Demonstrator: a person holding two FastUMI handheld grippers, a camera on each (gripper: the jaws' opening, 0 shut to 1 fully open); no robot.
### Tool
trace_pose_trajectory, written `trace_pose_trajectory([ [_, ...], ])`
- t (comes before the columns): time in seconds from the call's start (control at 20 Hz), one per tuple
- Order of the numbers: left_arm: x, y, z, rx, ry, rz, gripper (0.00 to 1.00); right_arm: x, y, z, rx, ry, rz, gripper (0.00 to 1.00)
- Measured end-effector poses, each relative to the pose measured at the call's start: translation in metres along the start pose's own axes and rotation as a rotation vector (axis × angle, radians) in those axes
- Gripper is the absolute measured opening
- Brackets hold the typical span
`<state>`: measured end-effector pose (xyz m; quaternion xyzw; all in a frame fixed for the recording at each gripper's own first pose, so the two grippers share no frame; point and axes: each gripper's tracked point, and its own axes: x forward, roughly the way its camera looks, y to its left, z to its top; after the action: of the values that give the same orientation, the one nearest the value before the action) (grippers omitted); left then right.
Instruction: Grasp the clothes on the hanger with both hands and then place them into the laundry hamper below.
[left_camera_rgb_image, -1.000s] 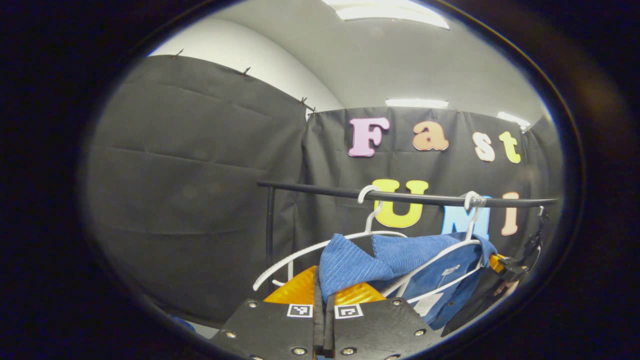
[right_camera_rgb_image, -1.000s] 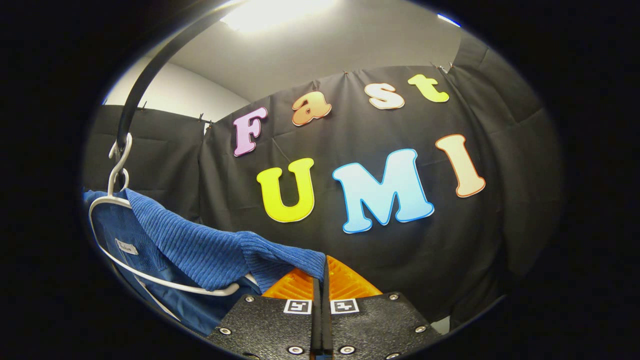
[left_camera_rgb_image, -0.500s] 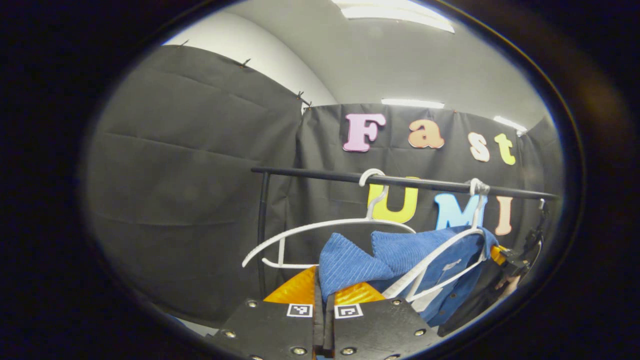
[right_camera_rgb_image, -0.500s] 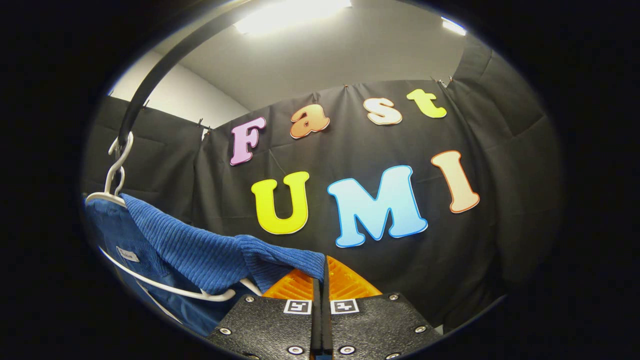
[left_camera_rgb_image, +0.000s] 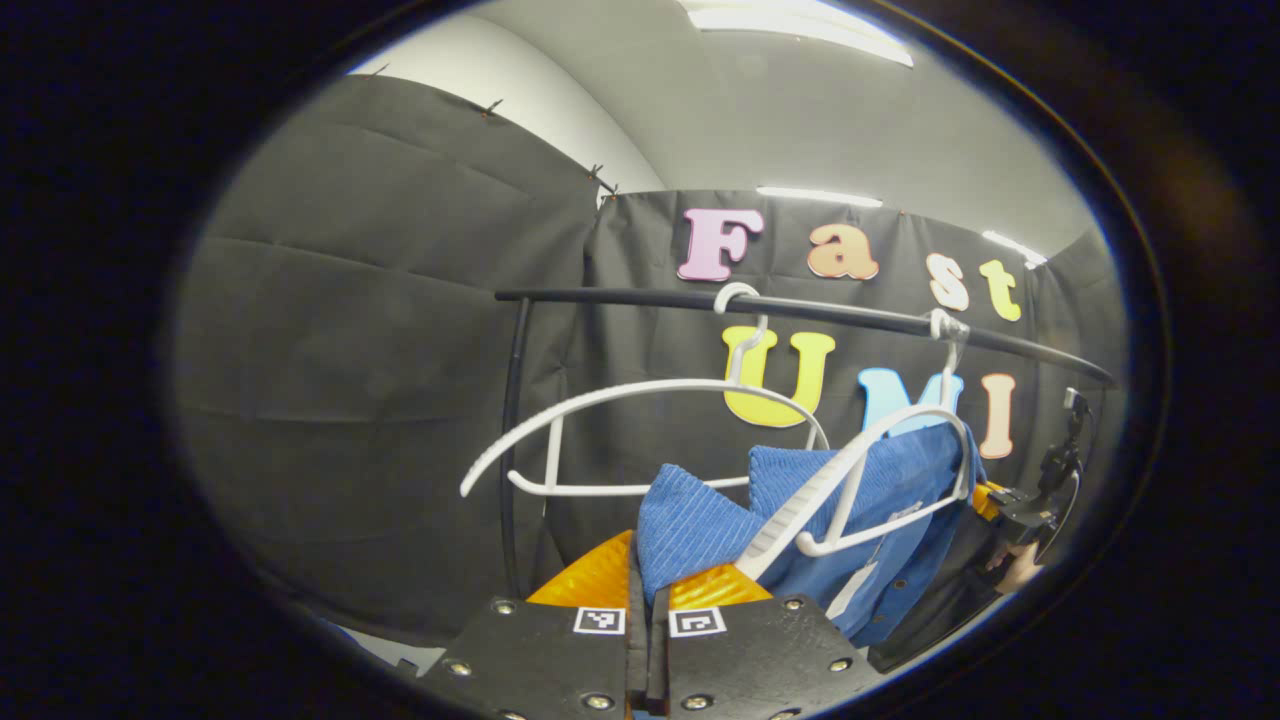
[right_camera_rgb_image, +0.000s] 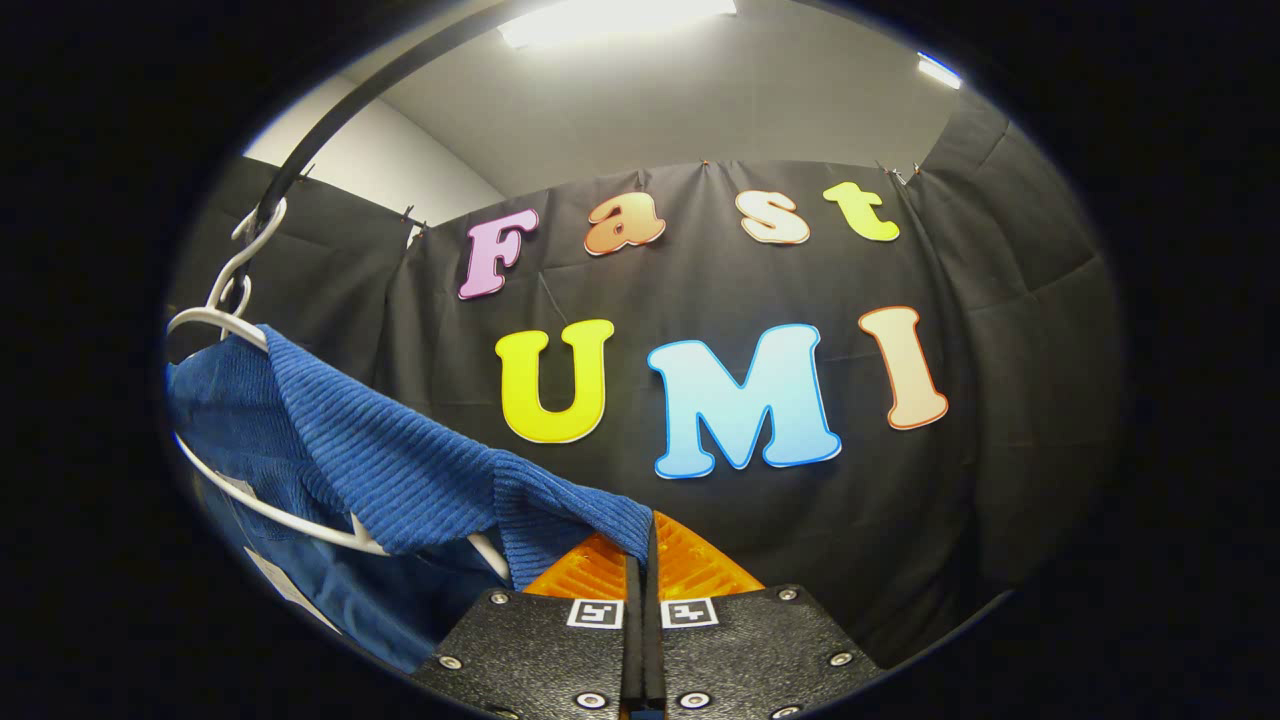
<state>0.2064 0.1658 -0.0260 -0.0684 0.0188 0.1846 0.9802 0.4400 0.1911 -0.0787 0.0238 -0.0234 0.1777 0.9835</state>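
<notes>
Black screwed gripper plates (left_camera_rgb_image: 650, 655) with square markers

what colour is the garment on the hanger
Blue, with a fine ribbed texture; clearest in the right gripper view.

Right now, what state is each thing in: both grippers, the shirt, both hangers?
Left gripper: shut on shirt.
Right gripper: shut on shirt.
Shirt: partly on its hanger, pulled between the grippers.
Shirt's hanger: hooked on rail, tilted.
Other hanger: hooked on rail, bare.

Ceiling light panels (right_camera_rgb_image: 615, 8) glare at the top of both views, leaving the booth evenly lit yet dim toward the edges, where fisheye distortion bends the rail (left_camera_rgb_image: 800, 308).
</notes>
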Motion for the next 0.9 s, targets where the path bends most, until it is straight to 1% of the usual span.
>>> trace_pose_trajectory([
  [0.1,-0.001,-0.003,-0.014,0.002,0.016,-0.005,0.01,-0.004,-0.003,-0.008,-0.010,0.008,-0.007,0.00],
  [0.2,-0.002,-0.011,-0.030,-0.017,0.040,-0.009,0.01,-0.009,-0.005,-0.014,-0.040,0.015,-0.013,0.00],
  [0.45,-0.005,-0.021,-0.061,-0.091,0.087,-0.007,0.01,-0.021,-0.004,-0.026,-0.066,0.024,-0.010,0.00],
  [0.6,-0.004,-0.036,-0.083,-0.145,0.118,-0.027,0.01,-0.032,-0.001,-0.035,-0.085,0.035,0.004,0.00],
  [0.65,-0.005,-0.041,-0.089,-0.153,0.127,-0.034,0.01,-0.035,-0.002,-0.033,-0.078,0.033,0.000,0.00],
  [0.75,-0.004,-0.055,-0.094,-0.147,0.132,-0.053,0.01,-0.035,-0.015,-0.017,-0.056,-0.008,-0.036,0.00],
  [0.9,0.009,-0.077,-0.080,-0.141,0.099,-0.102,0.01,-0.026,-0.036,0.014,-0.038,-0.091,-0.106,0.00],
])
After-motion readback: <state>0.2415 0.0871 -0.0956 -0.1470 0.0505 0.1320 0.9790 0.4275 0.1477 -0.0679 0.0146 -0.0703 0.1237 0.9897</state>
